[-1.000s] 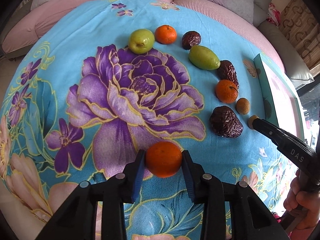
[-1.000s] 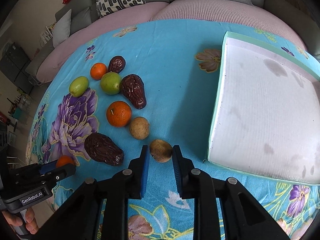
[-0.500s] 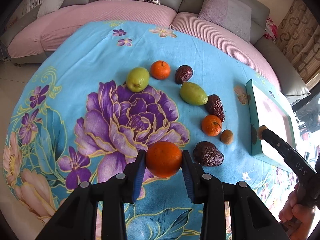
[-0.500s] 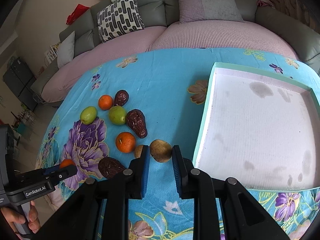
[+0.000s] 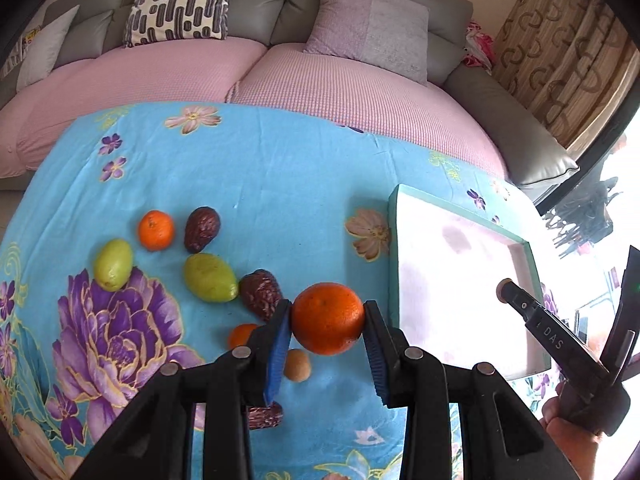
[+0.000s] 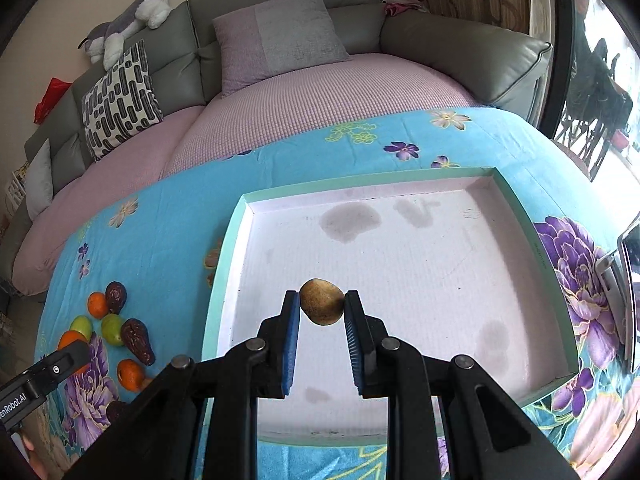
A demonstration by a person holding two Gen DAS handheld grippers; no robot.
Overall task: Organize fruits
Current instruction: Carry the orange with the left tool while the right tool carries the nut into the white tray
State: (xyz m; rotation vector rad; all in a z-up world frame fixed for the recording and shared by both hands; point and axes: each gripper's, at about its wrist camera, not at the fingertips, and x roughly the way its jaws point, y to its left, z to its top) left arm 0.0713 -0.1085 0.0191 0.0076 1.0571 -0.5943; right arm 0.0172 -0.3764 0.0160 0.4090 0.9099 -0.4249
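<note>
My left gripper (image 5: 326, 322) is shut on a large orange (image 5: 327, 318), held in the air above the blue flowered cloth, left of the tray (image 5: 394, 248). My right gripper (image 6: 322, 307) is shut on a small brown round fruit (image 6: 322, 301), held over the white floor of the teal-rimmed tray (image 6: 224, 276). On the cloth lie two green fruits (image 5: 209, 277) (image 5: 113, 264), an orange (image 5: 156, 230), dark wrinkled fruits (image 5: 202, 229) (image 5: 261, 294), another orange (image 5: 241, 335) and a small brown fruit (image 5: 297, 365). The right gripper (image 5: 505, 293) also shows at the right edge of the left wrist view.
A pink and grey sofa (image 5: 248, 76) with cushions curves behind the table. A patterned cushion (image 6: 120, 100) and a plush toy (image 6: 128, 24) sit on it. A hand (image 5: 568, 428) grips the right tool's handle. A window is at the right.
Both grippers rose and swung to the right with their fruit. The right one went from the cloth beside the tray to over the tray's floor. The left one now hangs nearer the tray.
</note>
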